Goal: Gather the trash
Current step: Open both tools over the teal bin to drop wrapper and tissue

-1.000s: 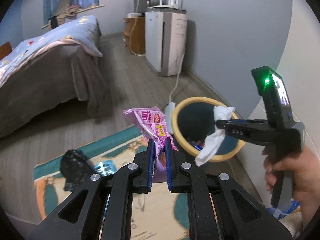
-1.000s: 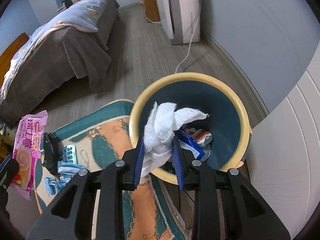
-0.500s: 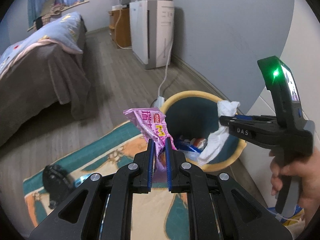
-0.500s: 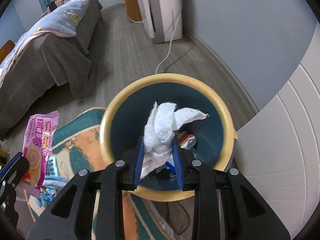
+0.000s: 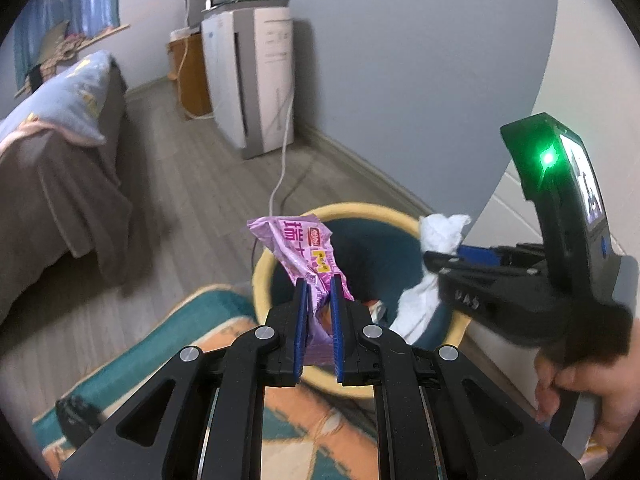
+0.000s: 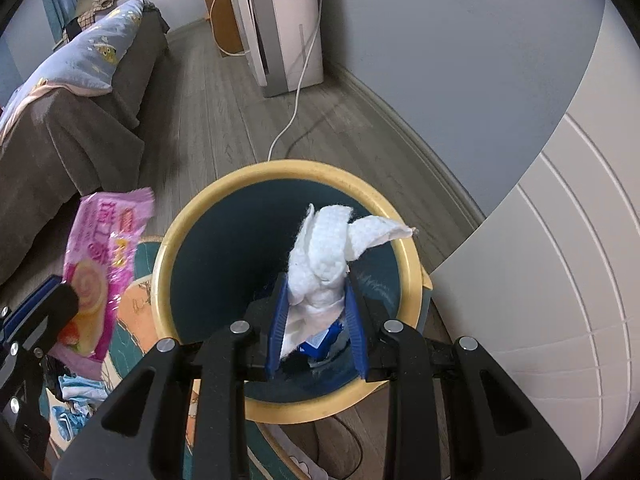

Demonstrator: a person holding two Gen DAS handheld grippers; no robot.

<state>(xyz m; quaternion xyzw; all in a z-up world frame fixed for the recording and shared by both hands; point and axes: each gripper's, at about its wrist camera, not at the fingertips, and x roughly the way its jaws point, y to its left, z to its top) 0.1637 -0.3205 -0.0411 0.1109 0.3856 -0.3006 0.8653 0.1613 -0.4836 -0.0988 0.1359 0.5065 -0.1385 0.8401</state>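
The bin's floor is mostly out of sight: the tissue and the right gripper cover it, and only scraps of blue and white litter peek through, too small to name. In the left view the pink wrapper and the left gripper block the bin's near wall, and the wrapper's lower half disappears between the pads. The hand on the right gripper is blurred and cut off at the frame edge. A dark lump on the rug is too blurred to identify. The bed runs off the left edge.
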